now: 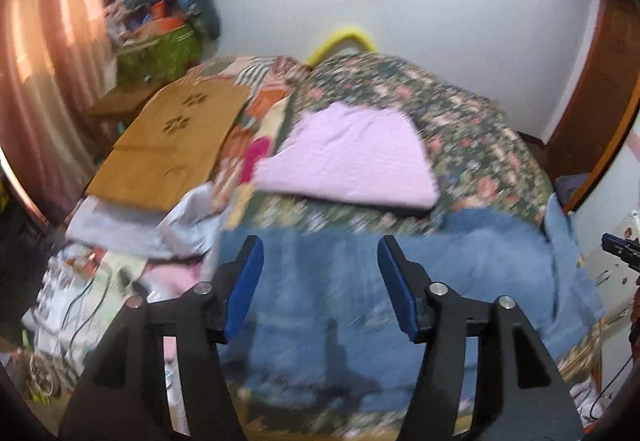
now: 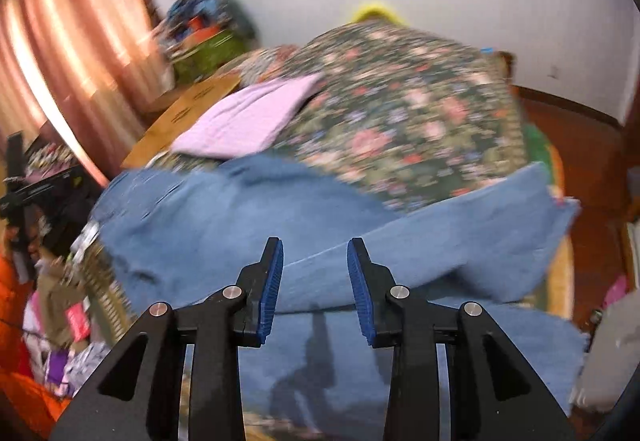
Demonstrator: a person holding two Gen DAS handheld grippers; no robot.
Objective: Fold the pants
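Blue pants (image 2: 248, 225) lie part-folded lower frame on bed (image 2: 400, 113); left gripper (image 1: 320, 281), right gripper (image 2: 316, 281) fingers spread, empty; further folds likely left.

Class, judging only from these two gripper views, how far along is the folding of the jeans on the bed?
Done: the jeans lie on the floral bedspread with one fold already laid across, beside a folded pink cloth. In hand: nothing; the left gripper and right gripper are both open and empty above the denim. Left: further folds to make a compact stack.
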